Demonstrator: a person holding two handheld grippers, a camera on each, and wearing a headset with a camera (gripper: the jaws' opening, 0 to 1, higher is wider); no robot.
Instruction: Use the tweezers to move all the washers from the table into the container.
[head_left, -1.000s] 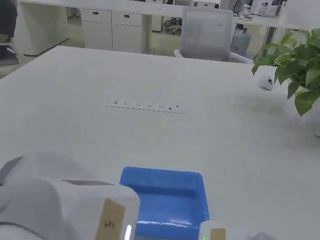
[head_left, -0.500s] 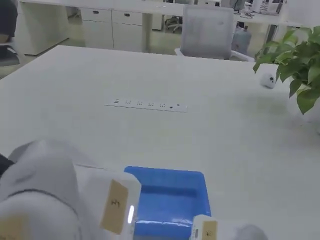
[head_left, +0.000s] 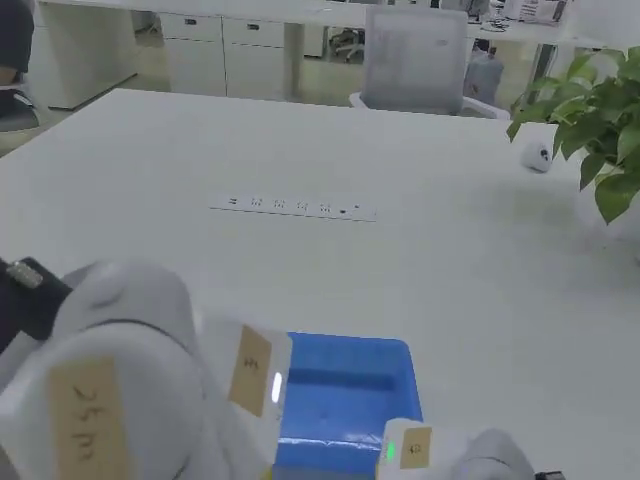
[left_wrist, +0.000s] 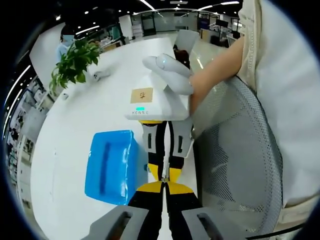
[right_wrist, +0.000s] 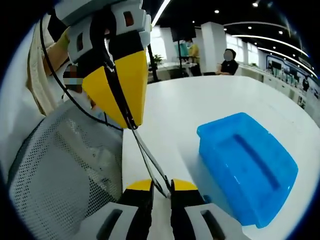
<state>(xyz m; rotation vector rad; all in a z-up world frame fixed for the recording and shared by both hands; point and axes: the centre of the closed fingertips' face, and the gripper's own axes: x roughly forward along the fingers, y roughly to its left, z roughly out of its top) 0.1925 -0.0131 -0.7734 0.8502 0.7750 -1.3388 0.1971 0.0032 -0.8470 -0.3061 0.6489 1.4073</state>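
Observation:
The thin metal tweezers run between the two grippers, which face each other tip to tip. My left gripper comes in from above in the right gripper view, its yellow jaws shut on one end of the tweezers. My right gripper is shut on the other end. In the left gripper view my left gripper meets the right gripper just beside the blue container. The container stands near the table's front edge, between both white gripper housings. It looks empty inside.
A power strip is set into the middle of the white table. A potted plant and a small white object are at the far right. A grey mesh chair is at the table's near edge, by the person.
The left gripper's housing has risen and moved right, covering more of the container's left side. The right gripper's housing has come up a little at the bottom.

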